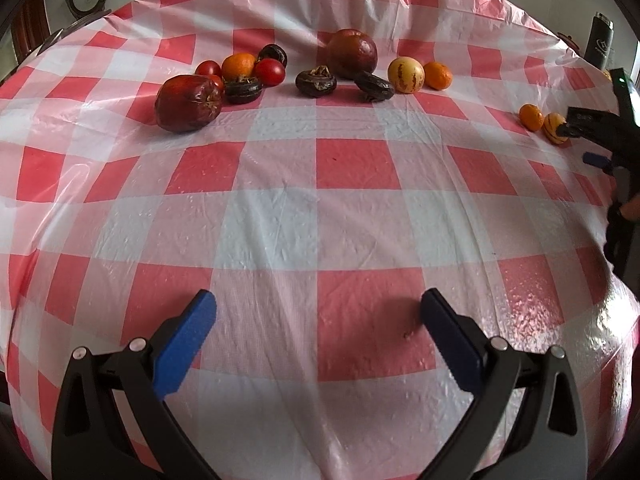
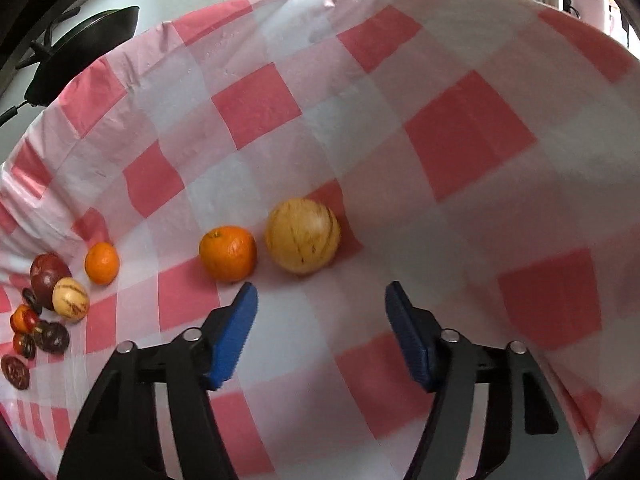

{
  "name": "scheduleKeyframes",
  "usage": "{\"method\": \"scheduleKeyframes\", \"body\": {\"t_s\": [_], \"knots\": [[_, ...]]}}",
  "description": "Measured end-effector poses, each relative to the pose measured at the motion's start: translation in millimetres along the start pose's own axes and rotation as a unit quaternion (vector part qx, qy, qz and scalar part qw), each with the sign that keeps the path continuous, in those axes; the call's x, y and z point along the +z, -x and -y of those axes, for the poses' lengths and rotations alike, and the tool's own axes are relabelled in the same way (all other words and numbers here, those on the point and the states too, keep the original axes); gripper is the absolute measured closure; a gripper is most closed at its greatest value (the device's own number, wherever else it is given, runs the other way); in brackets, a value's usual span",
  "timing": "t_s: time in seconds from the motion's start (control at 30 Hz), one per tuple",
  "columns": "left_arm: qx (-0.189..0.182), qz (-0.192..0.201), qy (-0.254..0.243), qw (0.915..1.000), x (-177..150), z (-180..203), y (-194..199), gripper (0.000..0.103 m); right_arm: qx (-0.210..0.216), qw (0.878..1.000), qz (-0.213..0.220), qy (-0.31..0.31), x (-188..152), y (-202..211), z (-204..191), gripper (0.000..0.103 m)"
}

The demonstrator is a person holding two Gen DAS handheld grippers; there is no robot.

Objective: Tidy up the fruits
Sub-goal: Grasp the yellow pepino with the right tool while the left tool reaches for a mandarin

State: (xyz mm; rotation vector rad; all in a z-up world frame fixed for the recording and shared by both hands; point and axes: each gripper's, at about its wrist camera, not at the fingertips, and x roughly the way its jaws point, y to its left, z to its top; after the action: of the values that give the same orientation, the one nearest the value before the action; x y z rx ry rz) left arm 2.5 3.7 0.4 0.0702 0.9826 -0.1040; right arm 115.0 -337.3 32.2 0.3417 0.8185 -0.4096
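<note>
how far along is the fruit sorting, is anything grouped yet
Early on. Looks done: one orange and one striped yellow melon sit side by side, apart from the rest, just ahead of the right tongs. In hand: nothing; the right tongs and the left tongs are both empty. Left: the mixed cluster of tomatoes, dark fruits, oranges and another melon is still jumbled on the checked tablecloth.

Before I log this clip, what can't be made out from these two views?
- Left wrist view: the right gripper is cut off by the right edge; its finger overlaps the striped yellow fruit, so contact cannot be told.
- Right wrist view: the dark fruits at the left edge are small and bunched, so they can't be counted.
- Right wrist view: the pan is cut off by the tablecloth.
</note>
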Motion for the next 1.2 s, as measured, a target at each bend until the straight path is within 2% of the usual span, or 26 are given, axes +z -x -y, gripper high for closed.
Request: {"method": "scheduleKeyframes", "body": {"t_s": [0.17,0.27,0.33,0.4,0.6,0.7,0.8,0.87,1.03,1.2], "knots": [[0.0,0.0,0.0,1.0,0,0,0,0.001,-0.017,1.0,-0.003,0.015,16,-23,-14,0.049],[0.0,0.0,0.0,1.0,0,0,0,0.001,-0.027,0.999,-0.014,0.026,24,-39,-23,0.051],[0.0,0.0,0.0,1.0,0,0,0,0.001,-0.027,0.999,-0.023,0.033,26,-44,-28,0.057],[-0.001,0.0,0.0,1.0,0,0,0,0.001,-0.013,0.999,-0.021,0.028,26,-43,-29,0.057],[0.001,-0.006,0.0,1.0,2,0,-1,0.001,0.048,0.999,-0.003,0.004,-12,10,-5,0.057],[-0.015,-0.016,-0.002,0.9998,15,11,-6,0.001,0.068,0.998,0.0,0.006,-37,34,-1,0.057],[-0.054,-0.018,-0.042,0.9975,40,51,-16,0.001,0.085,0.996,0.001,-0.012,-61,52,5,0.057],[-0.069,-0.003,-0.073,0.995,62,87,-25,0.001,0.086,0.995,0.009,-0.041,-69,64,16,0.057],[-0.102,0.038,-0.094,0.9897,131,165,-51,0.002,0.078,0.993,0.04,-0.083,-83,83,35,0.057],[-0.108,0.041,-0.118,0.9863,175,224,-77,0.01,0.081,0.988,0.053,-0.116,-89,88,46,0.057]]}}
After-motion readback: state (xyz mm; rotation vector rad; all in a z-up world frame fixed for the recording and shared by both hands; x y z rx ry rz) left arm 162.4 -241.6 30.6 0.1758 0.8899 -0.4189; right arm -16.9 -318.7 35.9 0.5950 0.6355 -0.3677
